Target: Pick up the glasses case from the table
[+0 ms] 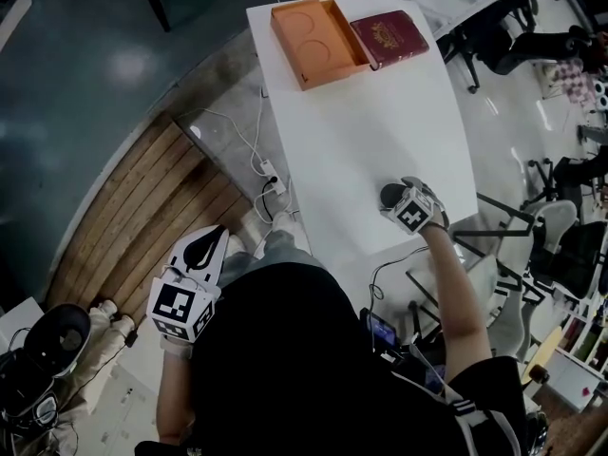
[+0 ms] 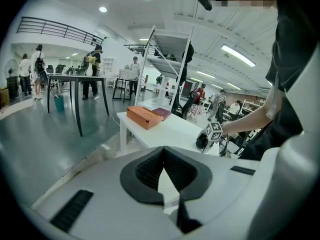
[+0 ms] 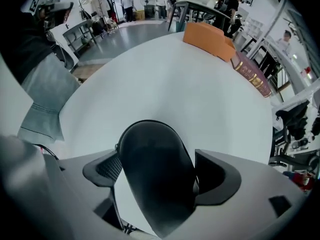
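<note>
The black, rounded hard-shell glasses case (image 3: 155, 176) is lying flat on the white rectangular table (image 1: 361, 122), toward the tabletop's lower right in the head view. The right gripper (image 3: 161, 174) is pointing straight down over it, its jaws standing wide apart and straddling the case without clamping it yet, as far as I can tell. To grip well, it should be centring the case between both pads, squeezing across the narrow width, then lifting straight up. The left gripper (image 1: 201, 250) is hanging off the table at lower left, jaws together on nothing. The orange cardboard box (image 1: 309, 41) and maroon booklet (image 1: 389, 36) are sitting well apart at the top edge.
</note>
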The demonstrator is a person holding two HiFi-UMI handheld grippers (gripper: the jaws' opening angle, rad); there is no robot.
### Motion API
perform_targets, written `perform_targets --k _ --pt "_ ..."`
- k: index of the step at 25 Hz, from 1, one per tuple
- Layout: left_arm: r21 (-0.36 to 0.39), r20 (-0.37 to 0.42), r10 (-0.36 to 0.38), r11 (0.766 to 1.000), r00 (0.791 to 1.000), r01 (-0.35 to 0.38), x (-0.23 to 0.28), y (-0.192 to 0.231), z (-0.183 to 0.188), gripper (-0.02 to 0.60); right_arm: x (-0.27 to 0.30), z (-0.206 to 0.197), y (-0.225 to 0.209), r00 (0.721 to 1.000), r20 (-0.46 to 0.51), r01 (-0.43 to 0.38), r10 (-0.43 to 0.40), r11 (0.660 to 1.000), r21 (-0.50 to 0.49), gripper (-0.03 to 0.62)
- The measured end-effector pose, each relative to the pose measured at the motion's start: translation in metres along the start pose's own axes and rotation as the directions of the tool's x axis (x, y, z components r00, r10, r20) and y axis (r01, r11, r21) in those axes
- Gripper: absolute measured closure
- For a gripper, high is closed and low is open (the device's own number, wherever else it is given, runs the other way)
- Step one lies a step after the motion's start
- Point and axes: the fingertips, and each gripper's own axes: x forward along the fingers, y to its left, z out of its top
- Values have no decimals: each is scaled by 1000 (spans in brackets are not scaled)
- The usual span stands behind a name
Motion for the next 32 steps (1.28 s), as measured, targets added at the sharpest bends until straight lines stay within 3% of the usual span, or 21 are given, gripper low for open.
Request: perform_targets --k 4,8,15,24,32 --pt "-1 5 -3 1000 1000 3 -4 1 -2 563 5 -19 5 997 -77 -25 30 998 62 148" --pt "-6 15 -3 1000 1000 4 -7 5 -1 563 -1 4 6 999 -45 2 -3 1000 -26 167" --pt "-14 36 -11 1000 999 11 -13 14 1 563 -8 22 18 996 -82 26 -35 994 -108 196" --pt "-23 67 0 1000 998 2 -26 30 -2 563 -40 99 55 999 -13 30 -33 983 -180 206" --pt "-28 107 19 999 994 -16 -46 46 -1 563 -86 185 105 991 135 40 -11 978 -207 215"
